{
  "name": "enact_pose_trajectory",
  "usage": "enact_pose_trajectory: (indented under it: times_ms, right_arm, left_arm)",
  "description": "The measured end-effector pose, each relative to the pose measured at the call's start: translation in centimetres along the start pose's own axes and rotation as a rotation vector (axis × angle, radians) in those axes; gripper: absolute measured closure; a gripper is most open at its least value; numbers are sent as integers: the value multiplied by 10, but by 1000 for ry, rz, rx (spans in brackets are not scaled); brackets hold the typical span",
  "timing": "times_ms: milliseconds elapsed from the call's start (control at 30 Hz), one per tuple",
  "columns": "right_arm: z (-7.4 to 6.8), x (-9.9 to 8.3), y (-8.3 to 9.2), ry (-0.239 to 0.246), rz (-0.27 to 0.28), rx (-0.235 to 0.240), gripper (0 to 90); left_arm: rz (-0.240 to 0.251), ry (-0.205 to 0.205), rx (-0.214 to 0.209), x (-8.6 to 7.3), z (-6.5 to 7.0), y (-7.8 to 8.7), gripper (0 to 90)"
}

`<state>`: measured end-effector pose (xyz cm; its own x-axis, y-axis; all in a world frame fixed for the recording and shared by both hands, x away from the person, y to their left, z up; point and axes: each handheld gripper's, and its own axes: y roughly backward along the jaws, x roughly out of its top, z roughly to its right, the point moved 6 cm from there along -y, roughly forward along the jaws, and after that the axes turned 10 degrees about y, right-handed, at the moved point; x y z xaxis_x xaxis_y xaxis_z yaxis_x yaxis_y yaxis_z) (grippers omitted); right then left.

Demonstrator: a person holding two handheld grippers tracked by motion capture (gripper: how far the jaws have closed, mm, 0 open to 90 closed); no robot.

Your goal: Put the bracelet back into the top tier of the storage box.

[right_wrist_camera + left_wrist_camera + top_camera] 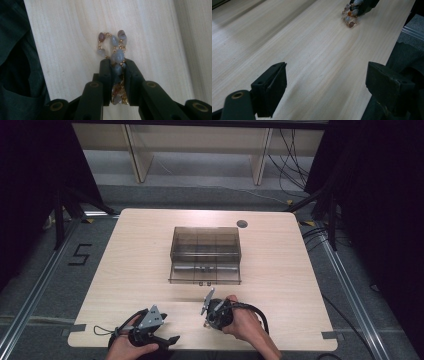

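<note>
The right hand-held gripper (117,66) has its jaws pinched tight on a beaded bracelet (113,46), grey-blue and brownish stones on a fine gold chain. A loop of beads pokes out past the jaw tips over the pale wooden surface (155,37), and more beads bunch between the jaws lower down. In the high view that right hand-held gripper (206,319) sits at the near middle of the surface (280,265), close to the front edge, with the person's right hand (245,320) wrapped around it.

Over to the left hand-held gripper (172,340): it rests right at the near edge, jaws spread wide and holding nothing. Its own view looks along open wood toward the bracelet (350,17) hanging from the other gripper, and the surface's edge runs just past its right jaw.

Farther back, a smoky transparent compartment box (205,255) stands mid-surface, well apart from both grippers, with broad bare wood to its left, right and front. A small dark round hole (242,224) sits near the far edge.
</note>
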<state>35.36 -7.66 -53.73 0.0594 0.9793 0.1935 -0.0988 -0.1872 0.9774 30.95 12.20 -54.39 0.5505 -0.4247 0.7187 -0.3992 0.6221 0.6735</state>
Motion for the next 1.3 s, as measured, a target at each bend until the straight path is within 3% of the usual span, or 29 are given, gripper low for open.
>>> enact_pose_trajectory:
  times_ms: [200,233,300,367,400,467,500,533,567,600,633,667,700,733,767,867,900,1000,1067,1100,1133,1167,1200,1267,1300]
  right_arm:
    - [2,0,1,15,18,-20,800]
    - [0,0,4,-19,6,-25,802]
    - [-1,1,8,-41,20,-33,803]
    - [2,4,12,-28,49,-54,804]
    - [4,4,13,-2,54,-49,804]
    - [5,4,17,-3,69,-56,804]
    - [5,2,19,-35,55,-65,804]
    - [6,3,21,-31,73,-68,804]
    - [7,3,23,-17,76,-62,804]
    - [7,2,25,-33,71,-67,804]
    - [8,3,26,-21,88,-69,804]
    - [7,1,29,-43,74,-69,804]
    - [7,1,30,-33,84,-65,804]
    - [6,1,32,-56,86,-58,804]
    - [6,0,34,-67,75,-60,804]
    - [8,0,37,-35,114,-47,804]
    - [9,0,37,-35,112,-47,804]
    - [10,0,38,-46,101,-49,804]
    - [9,-1,41,-81,87,-34,803]
    - [10,-1,41,-82,90,-47,804]
    - [12,0,43,-45,112,-39,803]
    - [13,0,43,-38,112,-38,804]
    - [12,-1,45,-62,111,-33,804]
    - [15,-1,47,-40,119,-34,803]
    - [14,-2,48,-57,116,-37,803]
  left_arm:
    - [0,1,0,0,0,0,173]
    - [0,1,0,0,0,0,173]
    - [0,0,-1,0,0,0,172]
    - [5,8,-7,0,1,-1,173]
    - [-6,-7,4,0,-1,0,172]
    - [1,-1,-1,0,0,0,173]
    - [0,1,-1,0,0,0,172]
    - [-4,-22,3,0,-2,0,172]
    - [-5,-20,3,0,-1,0,172]
    - [-7,-26,2,0,-2,0,172]
    - [-7,-9,6,0,-1,0,172]
    - [-5,-22,2,0,-1,0,173]
    - [-5,-11,3,0,-1,0,172]
    - [-1,4,-5,0,0,-1,172]
    - [1,-16,-1,0,-1,-1,172]
    - [3,-14,-5,0,-1,-1,173]
    - [3,3,-3,0,-1,-1,172]
    - [-4,-1,5,-1,-2,0,172]
    - [-3,0,4,-1,-2,0,172]
    - [3,7,-4,0,-1,-1,172]
    - [3,8,-3,0,-1,-1,172]
    - [-1,3,4,-1,-2,-1,172]
    - [-4,0,5,-1,-2,0,172]
    - [3,6,0,0,-1,-1,172]
    - [4,7,-3,0,-1,-1,172]
